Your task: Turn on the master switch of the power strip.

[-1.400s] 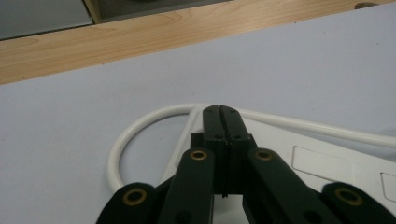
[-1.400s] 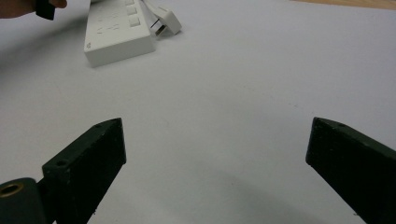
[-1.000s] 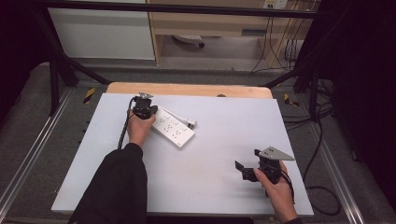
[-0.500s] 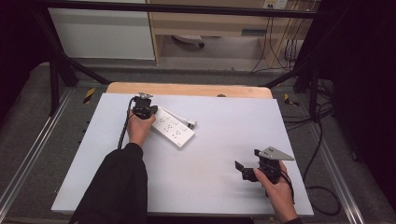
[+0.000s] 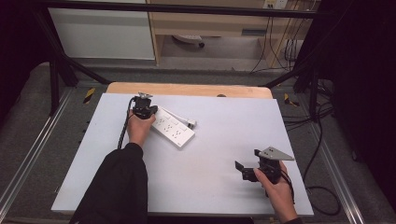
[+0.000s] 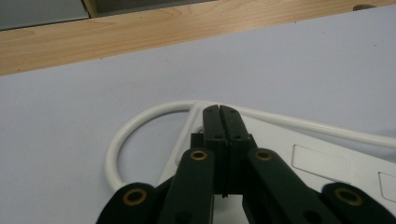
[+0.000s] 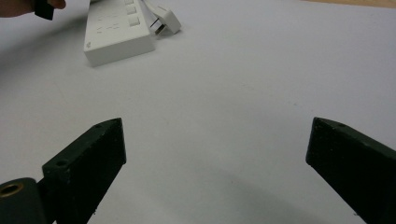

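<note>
Nothing has moved: left claw [image 6: 219,109] pressed closed, seemingly on the power strip [image 5: 173,130]; right claw [image 7: 215,154] gapes wide.

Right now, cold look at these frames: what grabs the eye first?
The white power strip lying at an angle on the far left of the table, with its cord looped beside it. The left gripper sits over the strip's end, jaws closed together. The right gripper hangs wide open near the table's front right, away from everything.
</note>
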### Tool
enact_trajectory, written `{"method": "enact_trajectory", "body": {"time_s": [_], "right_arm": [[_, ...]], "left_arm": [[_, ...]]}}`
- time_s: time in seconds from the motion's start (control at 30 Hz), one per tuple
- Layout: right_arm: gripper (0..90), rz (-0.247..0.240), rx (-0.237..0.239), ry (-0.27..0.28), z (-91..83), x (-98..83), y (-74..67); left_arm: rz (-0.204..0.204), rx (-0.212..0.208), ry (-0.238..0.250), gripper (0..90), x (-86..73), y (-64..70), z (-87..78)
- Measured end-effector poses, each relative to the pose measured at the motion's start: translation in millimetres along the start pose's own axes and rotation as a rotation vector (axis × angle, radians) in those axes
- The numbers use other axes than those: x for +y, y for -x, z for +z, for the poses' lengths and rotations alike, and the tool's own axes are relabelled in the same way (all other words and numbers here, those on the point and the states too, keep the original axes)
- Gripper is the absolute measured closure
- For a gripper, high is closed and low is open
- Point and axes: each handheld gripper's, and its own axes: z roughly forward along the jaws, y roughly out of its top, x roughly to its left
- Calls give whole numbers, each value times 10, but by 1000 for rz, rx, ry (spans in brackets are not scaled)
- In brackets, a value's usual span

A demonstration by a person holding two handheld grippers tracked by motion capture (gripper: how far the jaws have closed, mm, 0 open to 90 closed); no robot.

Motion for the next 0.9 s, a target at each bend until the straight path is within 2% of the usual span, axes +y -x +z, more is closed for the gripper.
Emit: {"method": "enact_trajectory", "body": {"time_s": [0.9], "right_arm": [[53,-4,0,2,3,2,0]], "left_arm": [[9,7,9,900,-11,9,-2]]}}
